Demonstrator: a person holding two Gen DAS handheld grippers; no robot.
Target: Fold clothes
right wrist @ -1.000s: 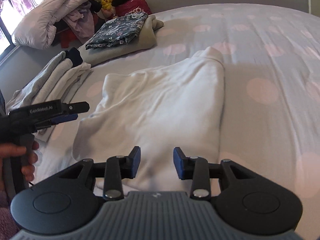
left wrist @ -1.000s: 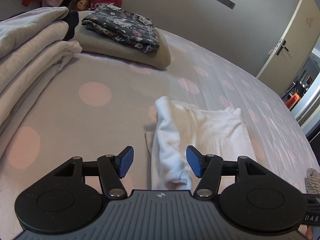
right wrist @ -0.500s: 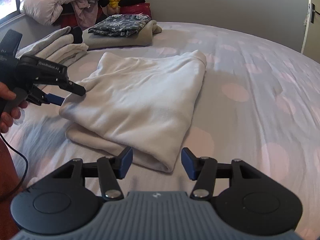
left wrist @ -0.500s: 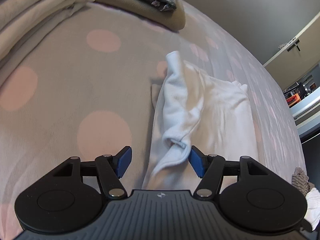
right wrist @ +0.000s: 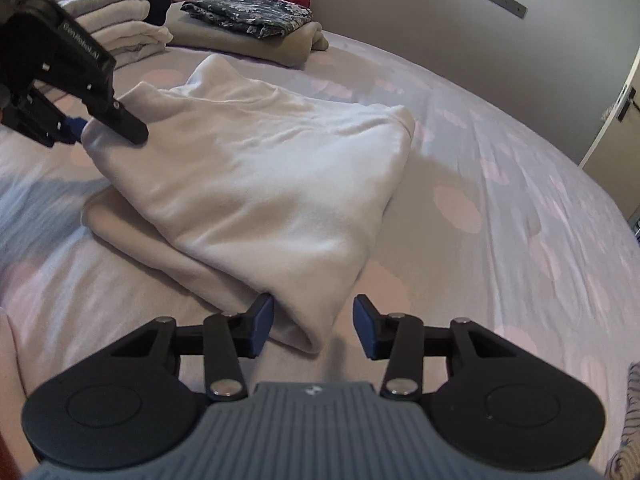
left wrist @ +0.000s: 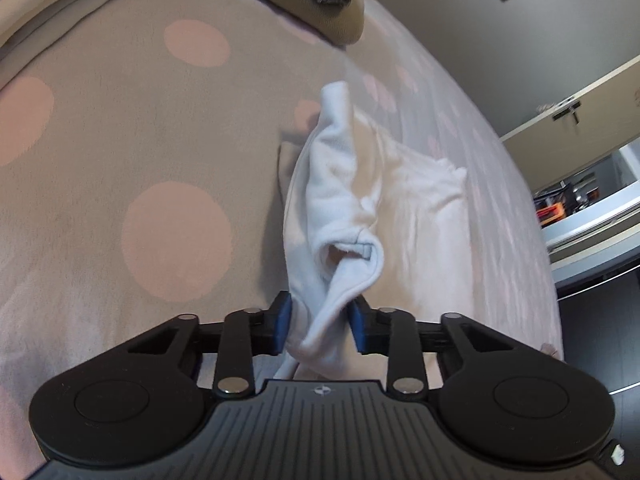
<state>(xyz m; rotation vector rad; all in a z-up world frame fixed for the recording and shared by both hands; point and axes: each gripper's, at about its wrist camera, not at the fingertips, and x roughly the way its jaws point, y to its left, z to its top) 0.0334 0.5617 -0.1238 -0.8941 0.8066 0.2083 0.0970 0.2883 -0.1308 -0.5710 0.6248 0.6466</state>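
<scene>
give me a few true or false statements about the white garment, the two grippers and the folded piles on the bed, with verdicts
1. The left gripper is closed on an edge of the white folded fleece garment. True; its jaws have just been closing.
2. The right gripper pinches the garment firmly. False: a corner lies between its pads, but a gap shows on one side.
3. The dark floral folded cloth lies on the beige folded garment. True.
4. The white garment hangs in the air. False: it rests on the lilac bedsheet with pink dots.
5. The floral cloth lies on the white garment. False: they lie apart.
</scene>
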